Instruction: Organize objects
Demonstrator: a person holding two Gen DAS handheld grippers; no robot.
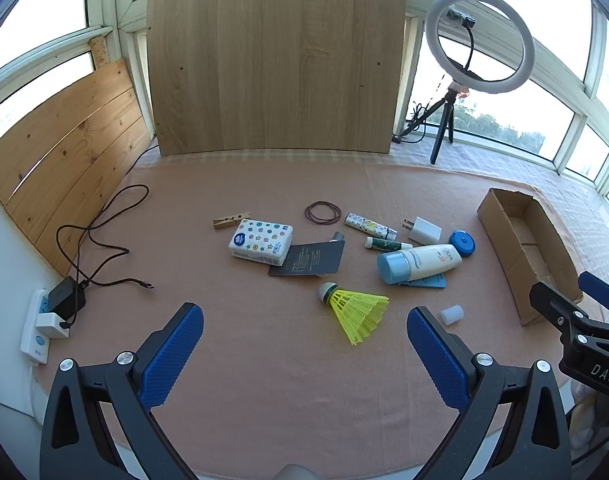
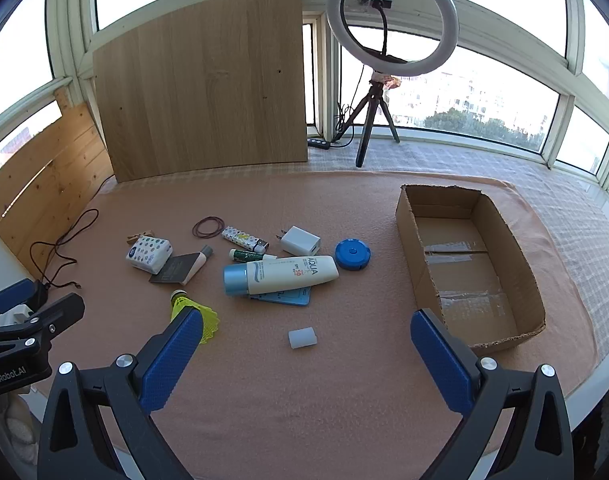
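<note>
Small objects lie scattered on a pink cloth: a yellow shuttlecock (image 1: 354, 310) (image 2: 194, 314), a white sunscreen bottle (image 1: 418, 264) (image 2: 280, 275) lying on a blue card, a tissue pack (image 1: 261, 242) (image 2: 149, 254), a dark card (image 1: 310, 259), rubber bands (image 1: 322, 212), a lighter (image 2: 244, 239), a white charger plug (image 2: 299, 241), a blue round case (image 2: 353, 255) and a white cap (image 2: 302, 337). An open cardboard box (image 2: 408, 236) (image 1: 500, 236) stands empty at the right. My left gripper (image 1: 304, 354) is open above the near cloth. My right gripper (image 2: 304, 354) is open, near the white cap.
A dark cable (image 1: 100, 240) runs to a charger in a power strip (image 1: 38, 334) at the left edge. Wooden boards (image 1: 272, 64) lean on the window behind. A ring light on a tripod (image 2: 378, 80) stands at the back.
</note>
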